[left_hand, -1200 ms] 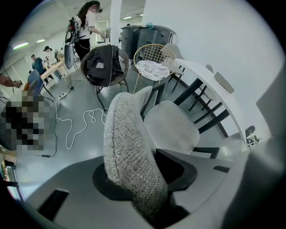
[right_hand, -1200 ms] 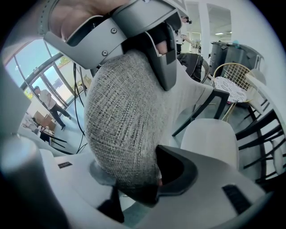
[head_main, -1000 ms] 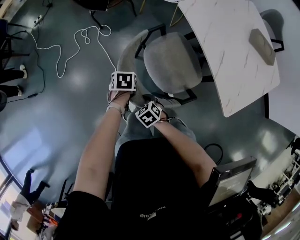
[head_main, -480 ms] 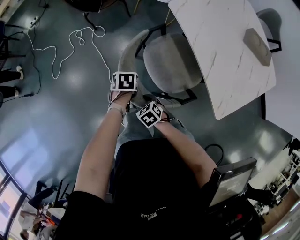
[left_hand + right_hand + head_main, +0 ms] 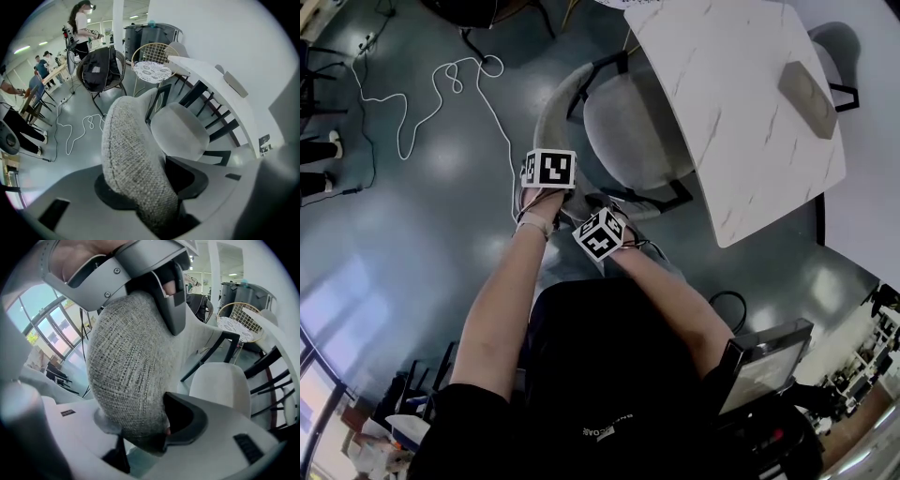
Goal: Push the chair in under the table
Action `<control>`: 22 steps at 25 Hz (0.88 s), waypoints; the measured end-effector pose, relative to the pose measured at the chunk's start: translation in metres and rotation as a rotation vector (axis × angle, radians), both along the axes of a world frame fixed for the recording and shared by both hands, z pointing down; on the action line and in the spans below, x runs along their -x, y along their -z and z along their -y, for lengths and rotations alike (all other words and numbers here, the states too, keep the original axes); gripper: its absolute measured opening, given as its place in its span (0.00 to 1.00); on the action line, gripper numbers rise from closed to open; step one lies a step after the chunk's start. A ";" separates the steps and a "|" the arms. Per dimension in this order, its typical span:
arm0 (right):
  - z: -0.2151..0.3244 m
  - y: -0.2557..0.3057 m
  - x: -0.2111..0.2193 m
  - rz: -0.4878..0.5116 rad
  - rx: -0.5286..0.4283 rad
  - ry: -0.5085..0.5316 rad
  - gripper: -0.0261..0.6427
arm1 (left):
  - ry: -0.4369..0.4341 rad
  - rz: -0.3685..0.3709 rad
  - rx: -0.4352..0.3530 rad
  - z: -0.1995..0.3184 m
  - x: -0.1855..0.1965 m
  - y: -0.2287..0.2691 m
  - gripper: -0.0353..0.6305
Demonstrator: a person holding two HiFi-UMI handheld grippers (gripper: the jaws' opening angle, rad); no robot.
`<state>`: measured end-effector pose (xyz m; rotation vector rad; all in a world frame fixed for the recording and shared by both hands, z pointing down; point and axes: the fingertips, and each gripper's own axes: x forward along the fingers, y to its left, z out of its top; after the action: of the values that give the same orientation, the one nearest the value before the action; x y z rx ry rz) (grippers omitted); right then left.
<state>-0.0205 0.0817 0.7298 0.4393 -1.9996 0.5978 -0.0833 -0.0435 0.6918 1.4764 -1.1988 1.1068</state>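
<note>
My right gripper (image 5: 140, 423) is clamped on the top edge of the backrest (image 5: 126, 380), the grey weave packed tight between its jaws. Just beside it my left gripper (image 5: 150, 187) straddles the same edge. Its jaws have just been opening a little, yet the fabric still fills the gap and meets both pads, so I take this as an eased grip, not a let-go.

Past the backrest, the seat (image 5: 628, 131) has slid further under the table (image 5: 741, 103) than it was a second ago. The white marbled edge now covers the seat's far side, where before it only met the rim. The front legs and the dark frame already stand beneath the top.

So the chair (image 5: 581, 94) is partly in. Much of the seat still shows, and the backrest stands well apart from the table edge. I judge that more pushing the same way is needed, with both grippers level so the chair does not swing.

Further off, a white cable (image 5: 441, 80) lies looped on the floor (image 5: 422, 216), clear of the chair's path.
</note>
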 end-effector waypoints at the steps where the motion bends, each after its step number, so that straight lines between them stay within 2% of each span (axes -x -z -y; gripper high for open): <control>1: 0.000 0.000 -0.001 0.001 0.001 0.004 0.35 | 0.001 0.005 0.001 0.000 -0.001 0.000 0.32; 11: -0.004 0.000 -0.006 0.010 0.007 0.033 0.35 | 0.012 0.035 0.007 -0.003 -0.004 -0.001 0.32; 22: -0.001 -0.002 -0.004 -0.005 -0.013 -0.008 0.35 | 0.027 -0.008 -0.008 -0.003 -0.001 -0.001 0.33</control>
<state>-0.0162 0.0823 0.7313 0.4561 -1.9988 0.5882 -0.0822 -0.0409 0.6930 1.4653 -1.2157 1.0776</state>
